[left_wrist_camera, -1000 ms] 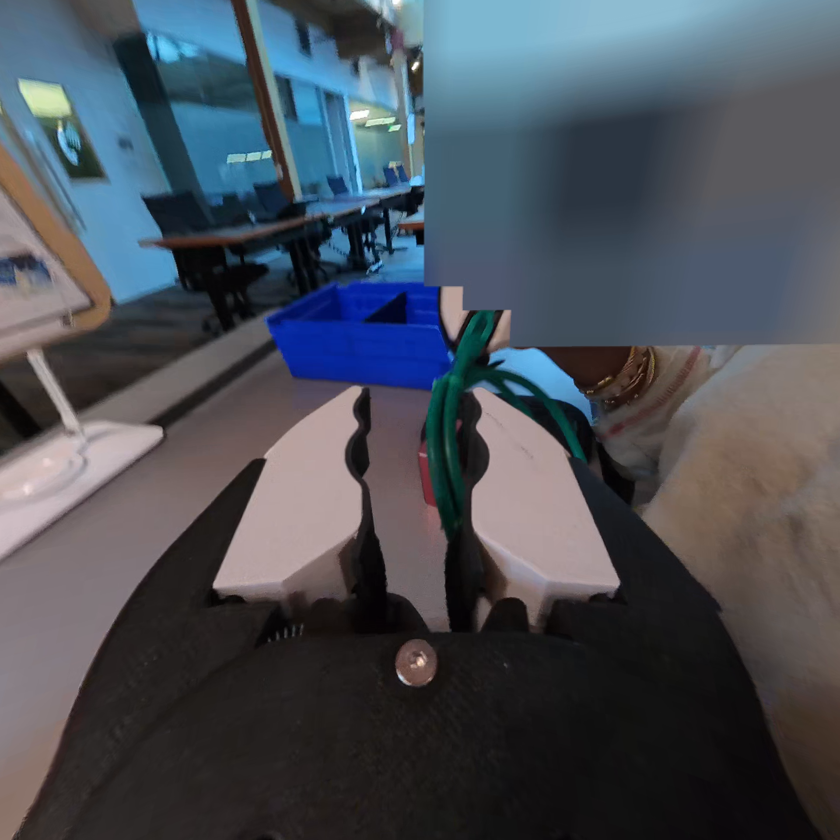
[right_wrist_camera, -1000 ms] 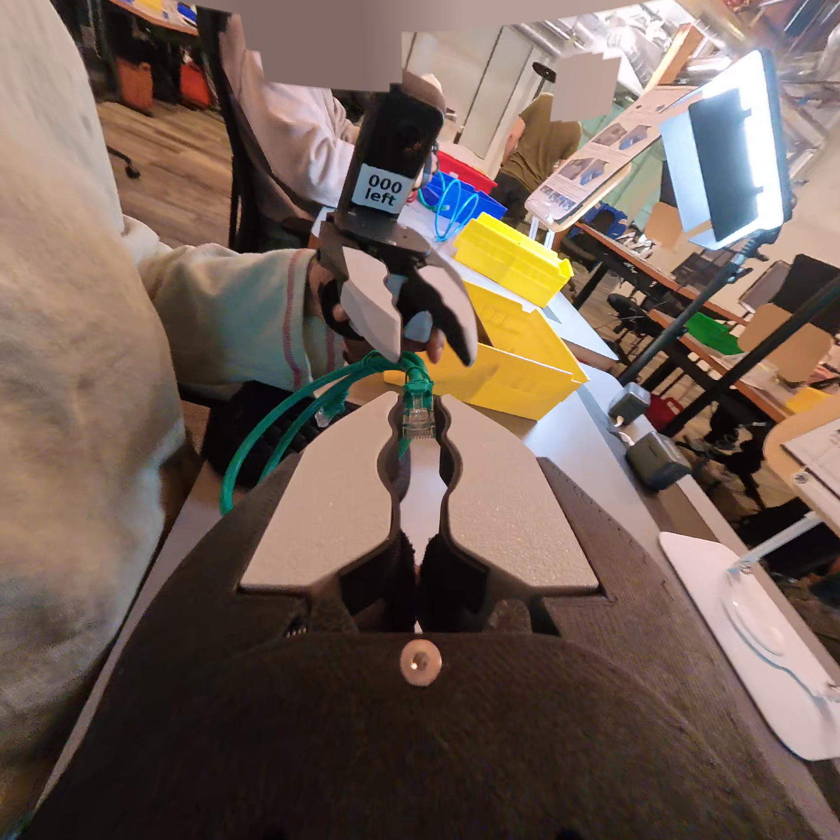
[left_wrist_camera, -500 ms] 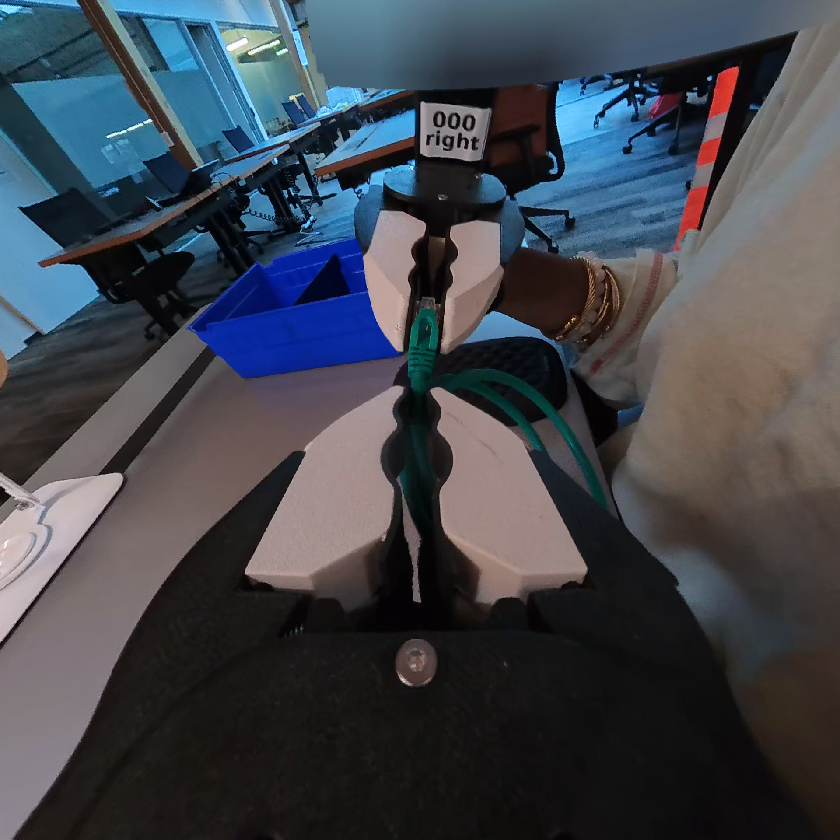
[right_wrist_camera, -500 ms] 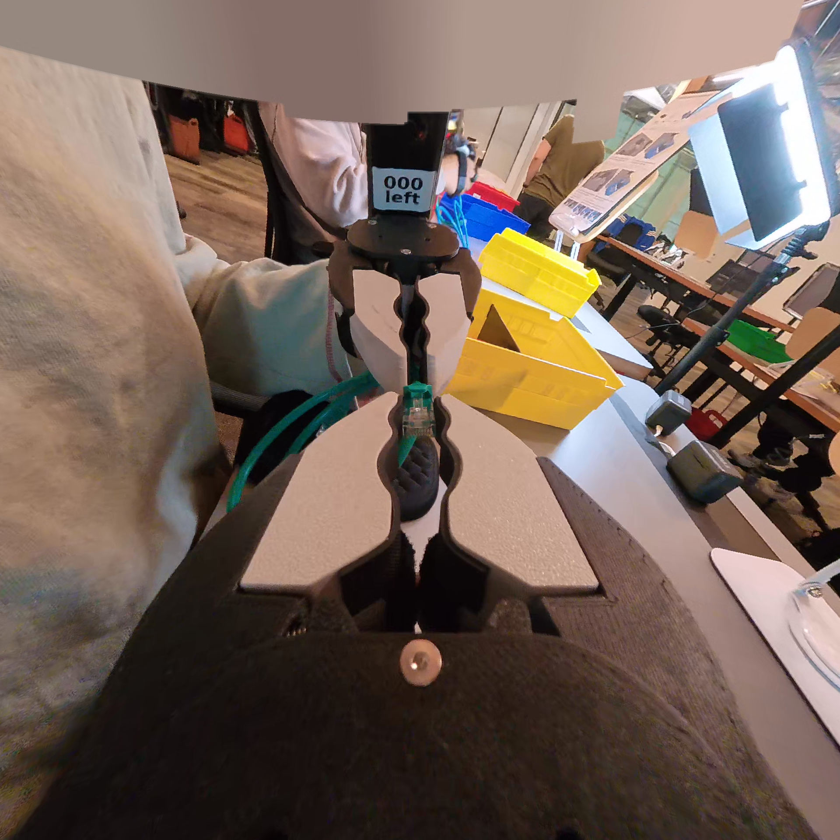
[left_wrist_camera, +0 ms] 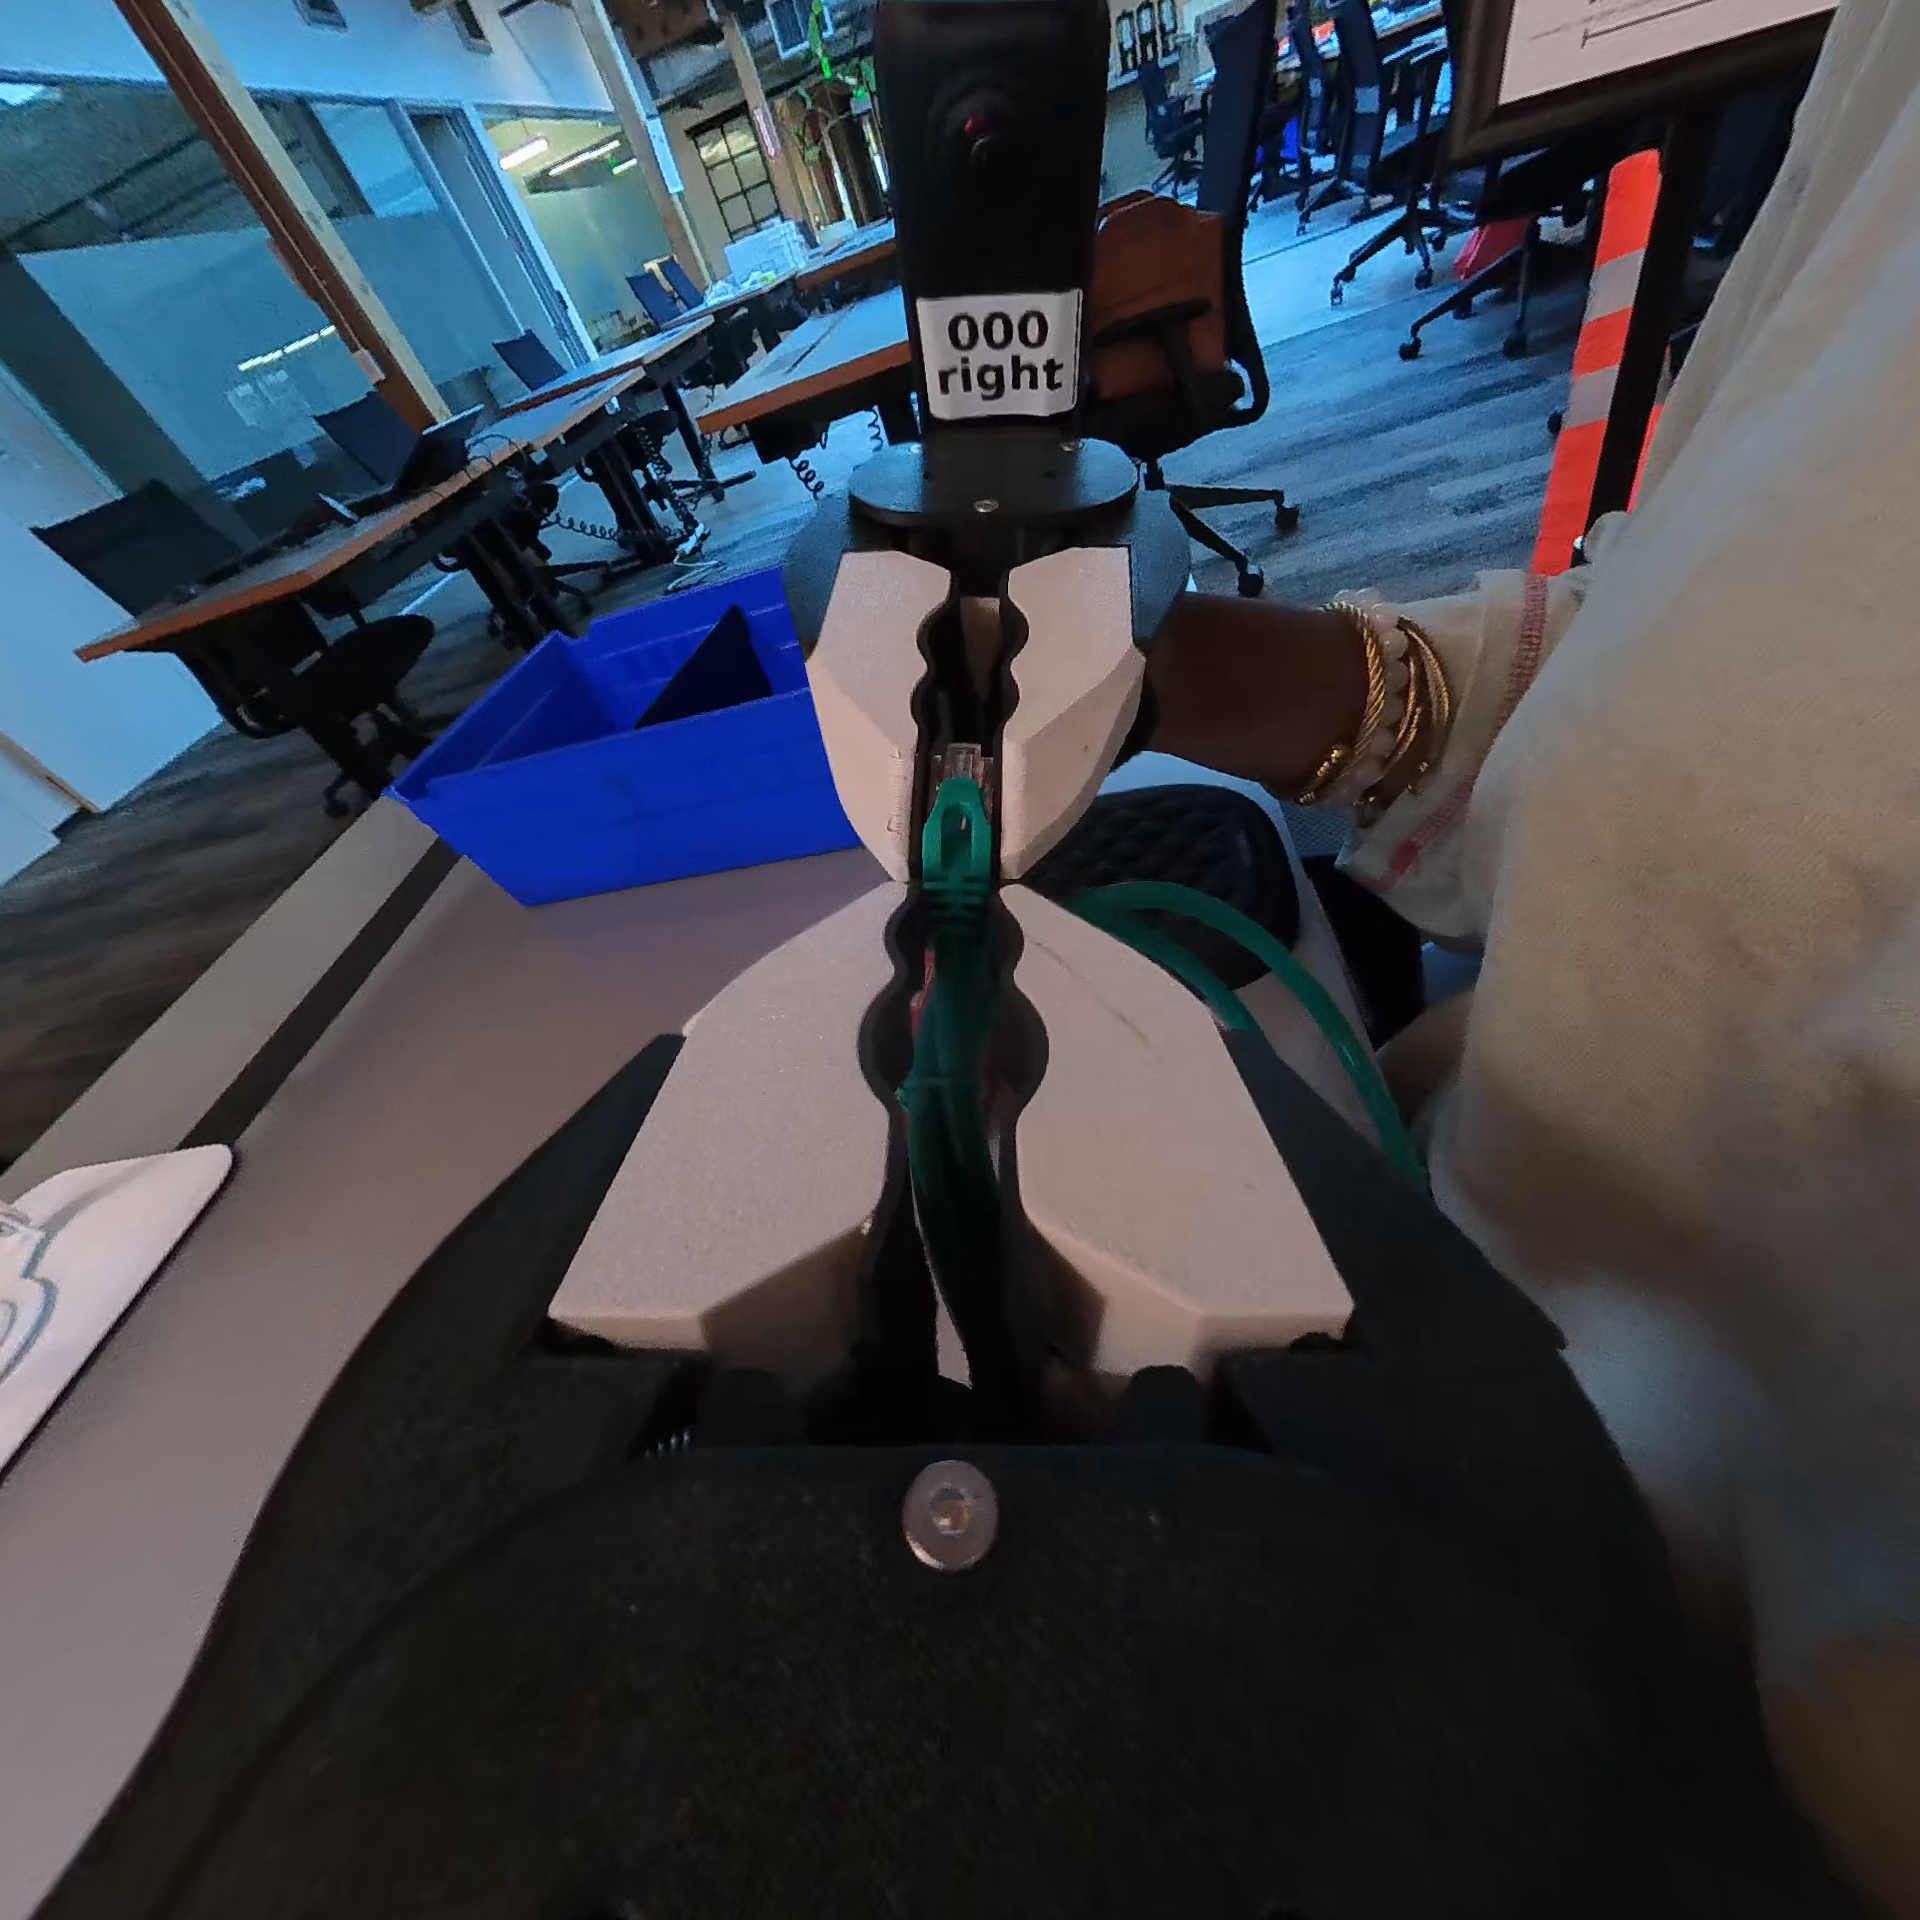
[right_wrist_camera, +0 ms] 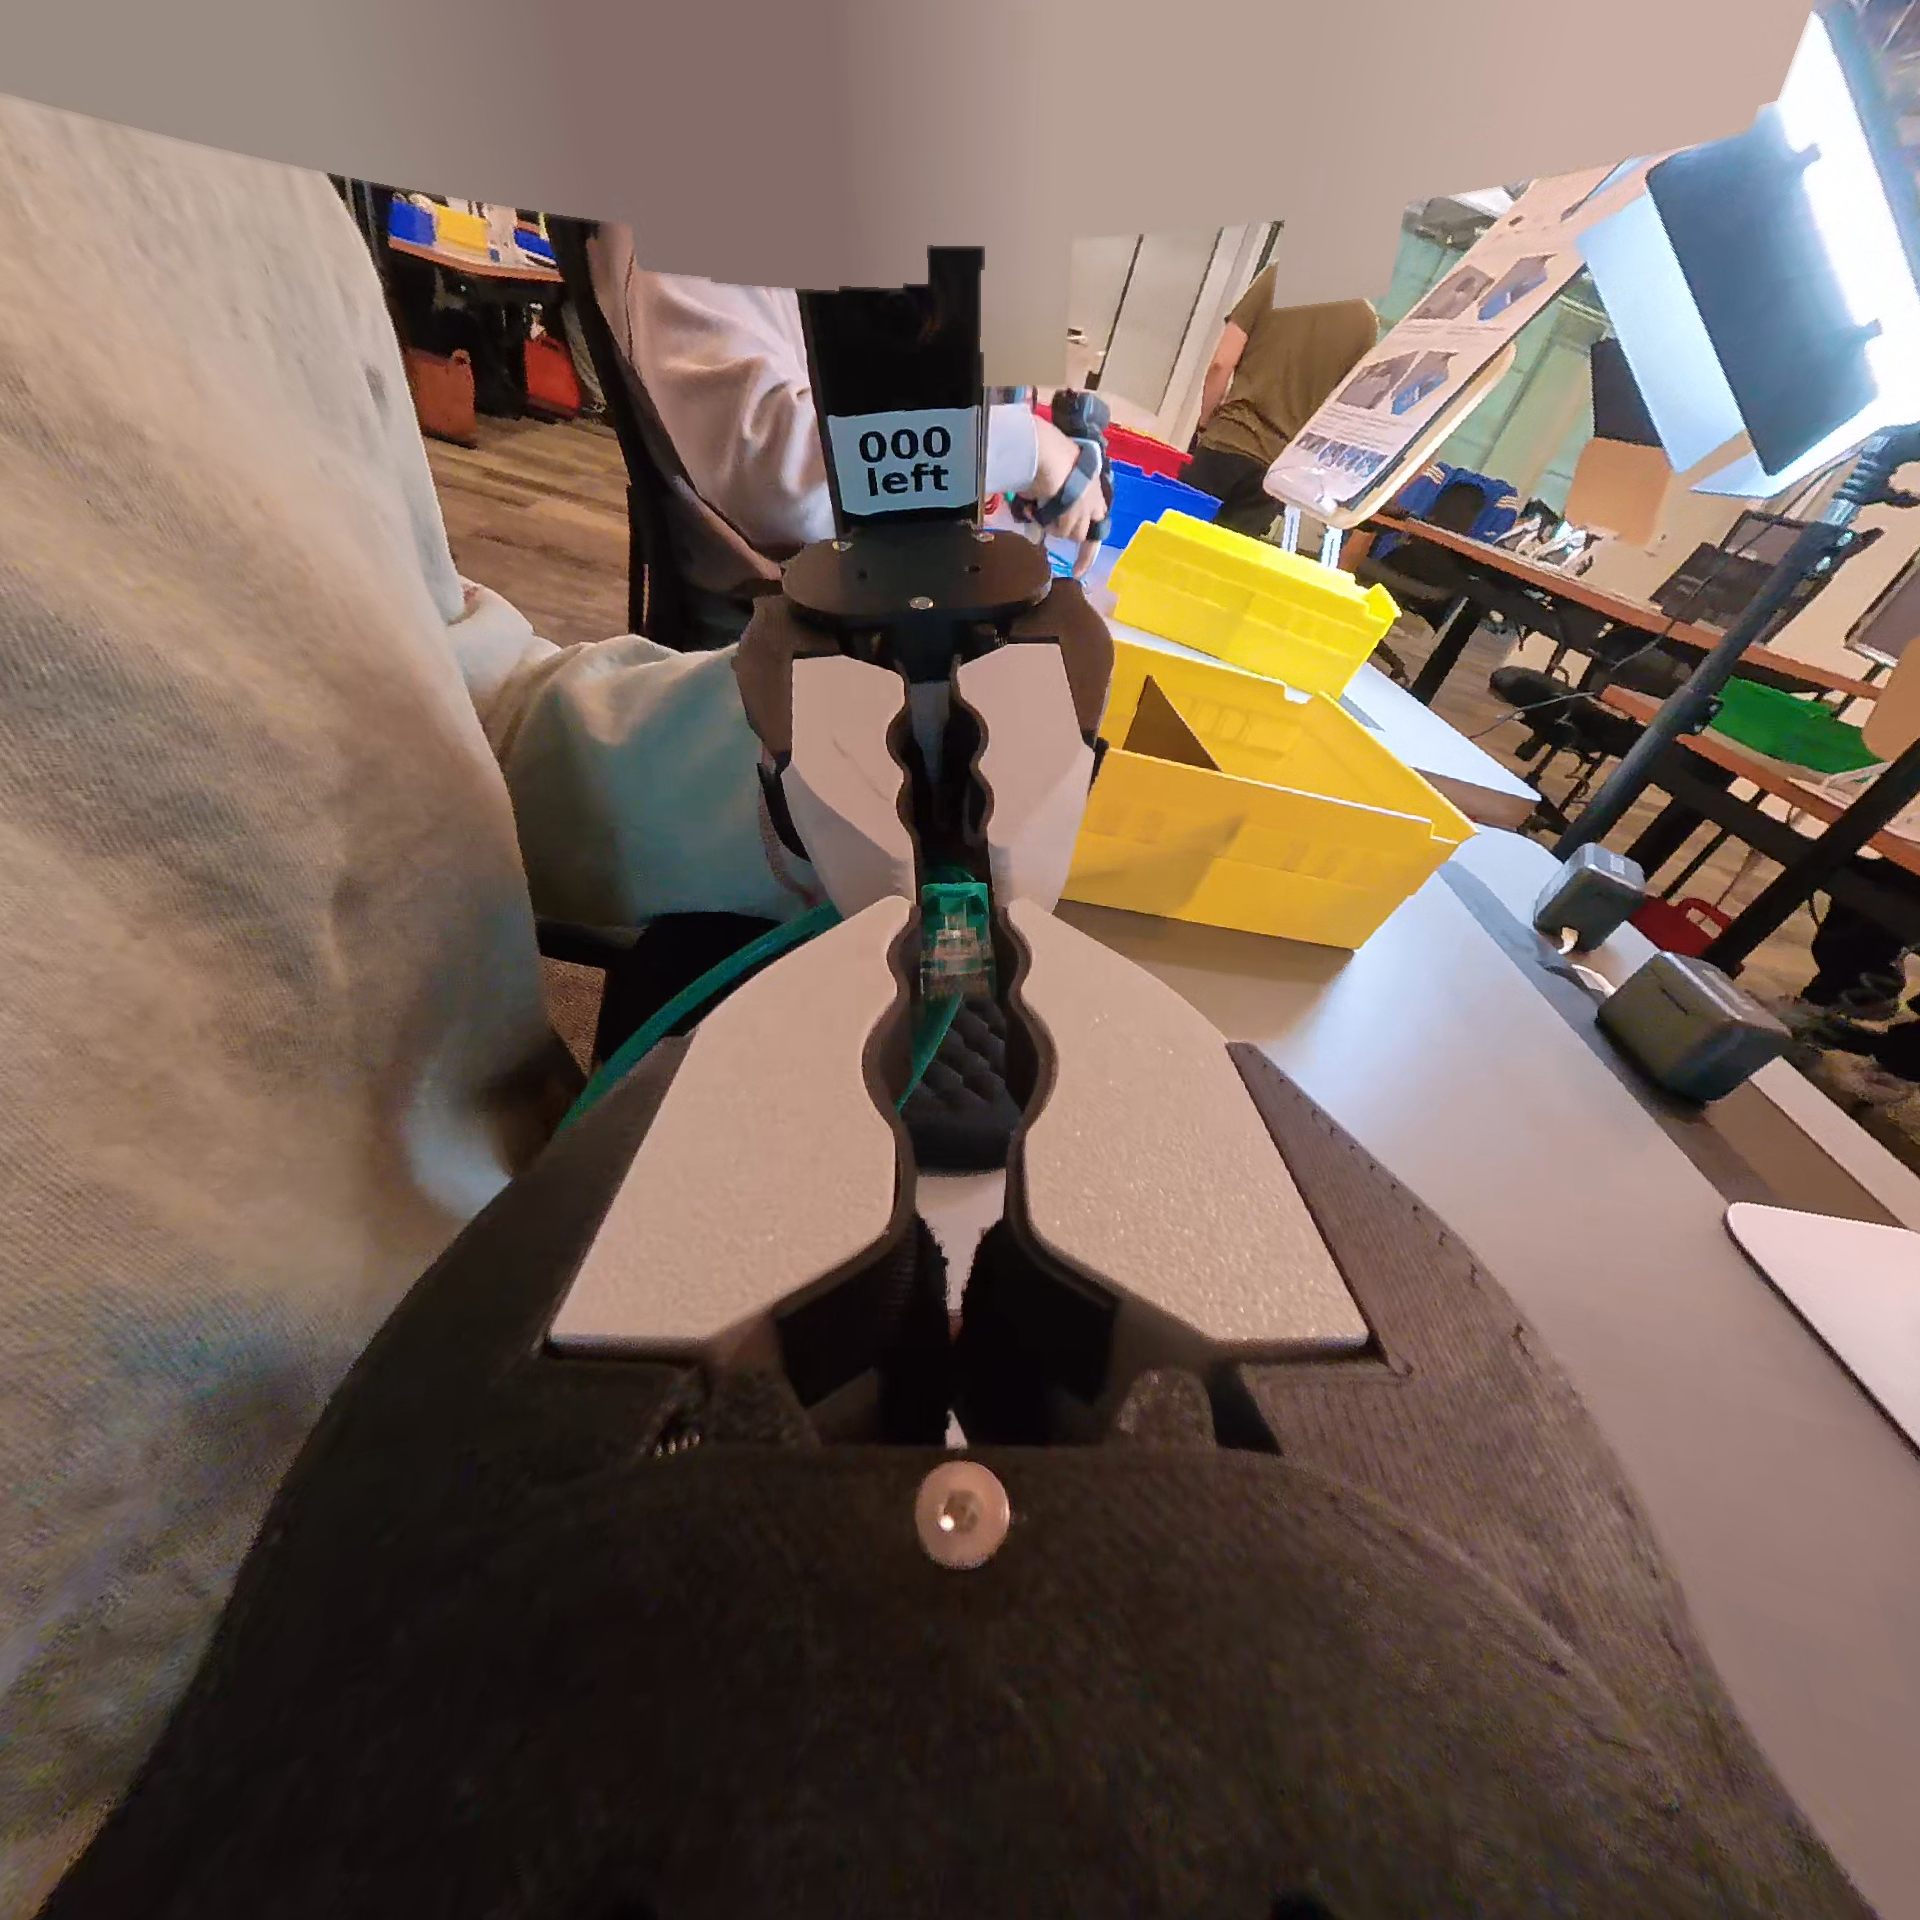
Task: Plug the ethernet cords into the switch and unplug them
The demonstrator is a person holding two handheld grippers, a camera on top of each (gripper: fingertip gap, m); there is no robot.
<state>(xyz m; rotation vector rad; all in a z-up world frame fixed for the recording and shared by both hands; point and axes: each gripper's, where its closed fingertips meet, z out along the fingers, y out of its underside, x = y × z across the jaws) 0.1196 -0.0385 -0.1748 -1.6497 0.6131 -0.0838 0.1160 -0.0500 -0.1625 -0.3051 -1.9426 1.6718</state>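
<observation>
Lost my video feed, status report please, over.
Left gripper shut on green ethernet cord. Right gripper shut on its plug, tip to tip with left. Switch not in view. Nothing in the way.

We see a white sticker with black print on the black body of the right gripper, and its twin on the left gripper; a framed sheet and a poster board carry print too small for us to read
</observation>
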